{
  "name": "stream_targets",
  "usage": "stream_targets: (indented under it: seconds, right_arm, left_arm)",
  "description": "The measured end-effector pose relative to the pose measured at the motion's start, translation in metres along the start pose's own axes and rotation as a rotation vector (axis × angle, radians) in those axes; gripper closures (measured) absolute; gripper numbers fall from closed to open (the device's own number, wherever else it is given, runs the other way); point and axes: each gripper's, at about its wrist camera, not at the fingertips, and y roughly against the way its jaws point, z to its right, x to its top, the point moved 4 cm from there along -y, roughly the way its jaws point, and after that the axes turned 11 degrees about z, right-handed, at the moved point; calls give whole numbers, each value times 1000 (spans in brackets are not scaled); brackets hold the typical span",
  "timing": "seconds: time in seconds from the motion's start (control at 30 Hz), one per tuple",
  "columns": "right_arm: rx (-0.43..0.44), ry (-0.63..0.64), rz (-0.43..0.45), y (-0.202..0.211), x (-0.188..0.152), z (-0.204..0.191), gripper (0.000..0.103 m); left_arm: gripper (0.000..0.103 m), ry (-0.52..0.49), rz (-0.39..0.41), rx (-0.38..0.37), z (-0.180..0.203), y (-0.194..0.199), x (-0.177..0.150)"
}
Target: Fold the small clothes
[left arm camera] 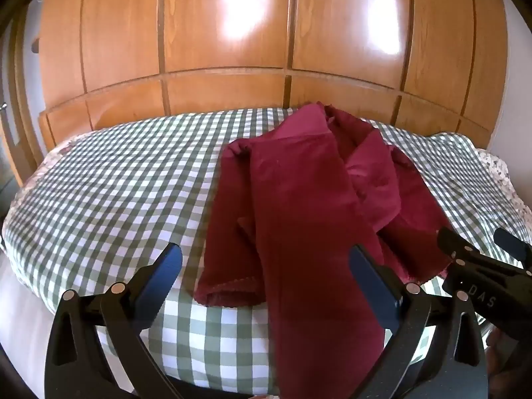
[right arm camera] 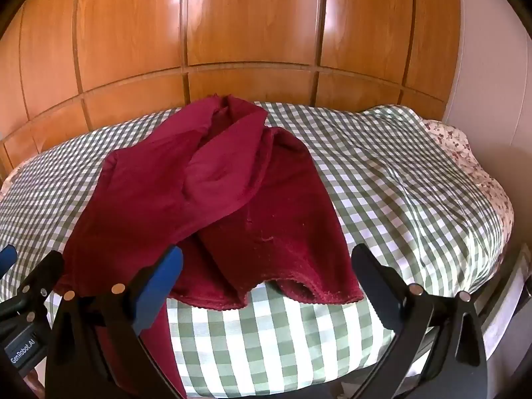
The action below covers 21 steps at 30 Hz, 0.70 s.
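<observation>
While both grippers hover with fingers spread wide and nothing between them, the garment [left arm camera: 309,199] lies rumpled on the checked bed [left arm camera: 109,193], one strip draped over the near edge. Left gripper [left arm camera: 266,259] and right gripper [right arm camera: 266,262] stand side by side above that edge.

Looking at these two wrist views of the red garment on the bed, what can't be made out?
- Left wrist view: the red garment is cut off at the bottom edge, and partly hidden behind the left gripper.
- Right wrist view: its lower left part hides behind a finger.
- Both: garment type unclear, since it lies bunched.
</observation>
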Motion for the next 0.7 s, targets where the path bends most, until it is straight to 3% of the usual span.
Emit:
stream_targets:
  seconds: [0.03,0.7]
  right_arm:
    - [0,-2,-2,0,0,0,2]
    - [1,-40,-11,-6,-1,12,2]
  left_arm:
    - [4,9,-32,-2,-1,-3,0]
    - [4,-64,-32,4,10,-7,-14]
